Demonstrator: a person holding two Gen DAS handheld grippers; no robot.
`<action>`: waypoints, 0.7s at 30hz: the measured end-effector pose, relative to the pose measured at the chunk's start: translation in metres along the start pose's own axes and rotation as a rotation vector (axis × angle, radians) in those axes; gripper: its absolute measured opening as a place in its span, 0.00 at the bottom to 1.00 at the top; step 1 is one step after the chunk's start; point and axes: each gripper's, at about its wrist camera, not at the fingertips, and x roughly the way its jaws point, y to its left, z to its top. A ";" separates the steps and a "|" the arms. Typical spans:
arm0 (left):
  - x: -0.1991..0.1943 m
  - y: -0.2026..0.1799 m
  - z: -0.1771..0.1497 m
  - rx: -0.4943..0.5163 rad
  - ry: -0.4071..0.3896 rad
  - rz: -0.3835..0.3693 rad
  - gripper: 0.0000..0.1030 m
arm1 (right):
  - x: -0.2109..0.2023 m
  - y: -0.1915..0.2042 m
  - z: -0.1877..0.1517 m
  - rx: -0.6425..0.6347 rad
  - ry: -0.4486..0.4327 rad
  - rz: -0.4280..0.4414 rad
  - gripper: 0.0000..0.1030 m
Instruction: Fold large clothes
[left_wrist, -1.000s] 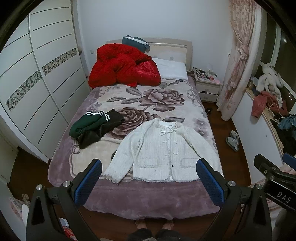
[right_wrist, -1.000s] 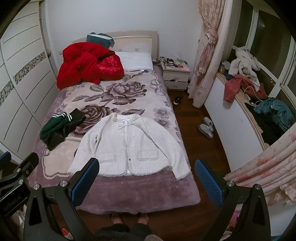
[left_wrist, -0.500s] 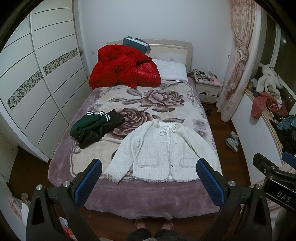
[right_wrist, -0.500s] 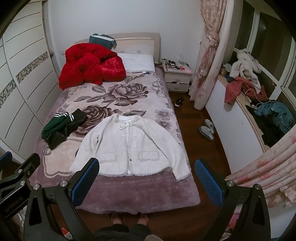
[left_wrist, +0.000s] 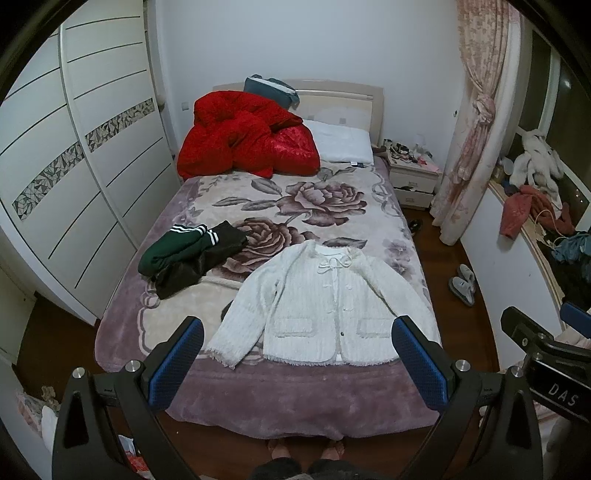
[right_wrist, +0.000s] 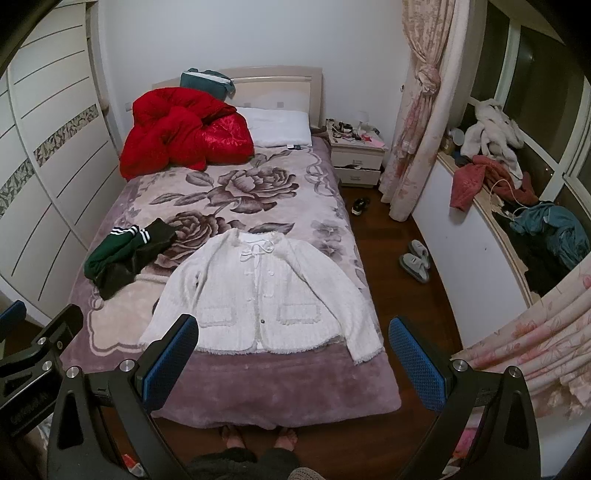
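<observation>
— What fills the room?

— A bed (left_wrist: 258, 398) under a mauve blanket printed with big roses, seen from its foot. A white wardrobe (left_wrist: 74, 184) with patterned glass strips runs along one side, and pink curtains (right_wrist: 417, 122) hang on the other.

— And on the bed?

— A heaped red quilt (left_wrist: 247, 140) at the head, with a teal cushion (left_wrist: 269, 86) behind it and a white pillow (left_wrist: 340, 144) just beside it. Lower down, near the foot, lies the white cardigan (left_wrist: 328, 306): flat, front up, buttoned, both sleeves angled outward, hem toward the foot edge. The sleeve on the window side reaches the blanket's edge. Beside the other sleeve, apart from it, sits a crumpled dark green and black garment (left_wrist: 188, 258) with white stripes.

— The grippers?

— The left gripper (left_wrist: 295, 365) hangs above the foot of the bed, blue pads spread wide, nothing between them. The right gripper (right_wrist: 291, 365) is alongside it, likewise spread and empty. Neither touches the cardigan.

— Anything smaller?

— A nightstand (right_wrist: 356, 155) cluttered with small items too tiny to identify, a windowsill piled with clothes (right_wrist: 491, 162), grey slippers (right_wrist: 415, 260) on the wood floor, and the person's bare feet (right_wrist: 258, 437) at the bed's foot.
</observation>
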 end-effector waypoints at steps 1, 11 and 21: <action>0.000 -0.001 0.001 0.002 0.000 -0.001 1.00 | 0.000 0.000 -0.001 -0.003 0.000 -0.001 1.00; 0.004 -0.005 0.006 0.006 0.000 -0.007 1.00 | 0.003 -0.002 -0.003 0.005 0.003 -0.001 1.00; 0.009 -0.008 0.004 0.007 0.000 -0.011 1.00 | 0.010 -0.005 -0.004 0.016 0.010 -0.001 1.00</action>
